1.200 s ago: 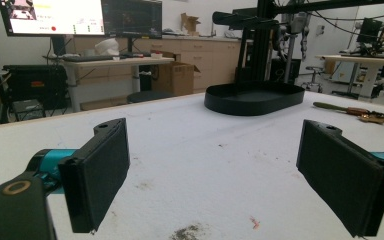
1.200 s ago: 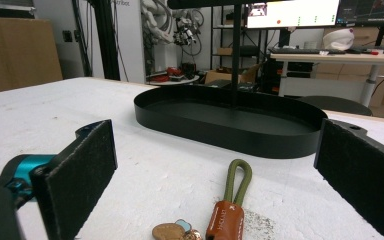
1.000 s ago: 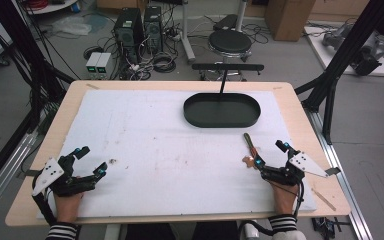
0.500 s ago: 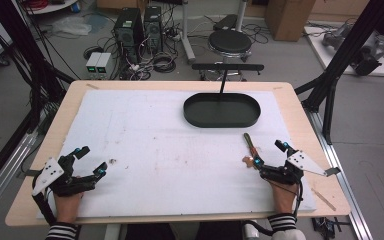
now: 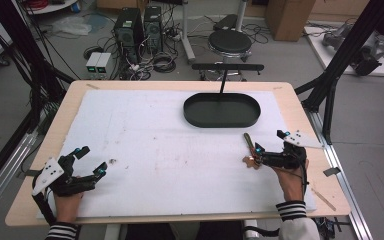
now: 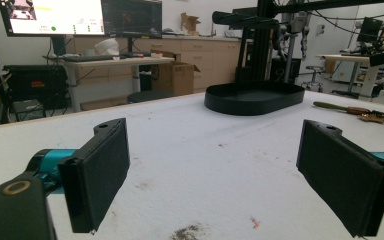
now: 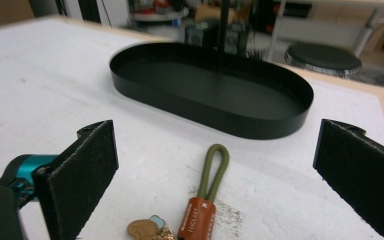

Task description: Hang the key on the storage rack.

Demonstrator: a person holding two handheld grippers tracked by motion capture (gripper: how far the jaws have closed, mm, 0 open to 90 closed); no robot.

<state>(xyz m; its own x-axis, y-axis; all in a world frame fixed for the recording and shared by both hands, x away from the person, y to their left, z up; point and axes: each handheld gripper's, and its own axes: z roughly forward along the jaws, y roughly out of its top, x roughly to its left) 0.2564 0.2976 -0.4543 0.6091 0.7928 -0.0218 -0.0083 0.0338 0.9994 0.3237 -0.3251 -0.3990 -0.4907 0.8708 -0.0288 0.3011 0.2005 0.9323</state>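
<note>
High view: keychain point(image 5: 250, 150) flat on the white foam sheet point(image 5: 155, 145), right side of the bench point(image 5: 300, 107), just near of the black oval tray point(image 5: 222, 110) and apart from it. Olive loop pointing far toward the tray, brown tag and small charms at the near end, too small here to make out. Right gripper point(image 5: 270, 142) right beside the keychain, fingers wide apart, holding nothing; near finger tip point(image 5: 258, 148) close against the charms, contact not clear. Left gripper point(image 5: 91, 160) at the near left corner, fingers spread, empty, well apart from everything else.

Left gripper view: two flat black fingers point(image 6: 100, 175) with matte pads, open wide, bare speckled foam between. Tray far ahead, low straight wall, smooth finish. Keychain point(image 6: 352, 109) far right, thin and hard to read.

Right gripper view: fingers point(image 7: 80, 175) felt-like, open wide, framing the keychain point(image 7: 205, 200) without touching. Rounded olive cord loop, glossy rust-brown tag with unreadable lettering, heart-shaped charms cut off at the lower edge. Tray point(image 7: 280, 125) just beyond, shallow, oval, matte black, empty.
</note>
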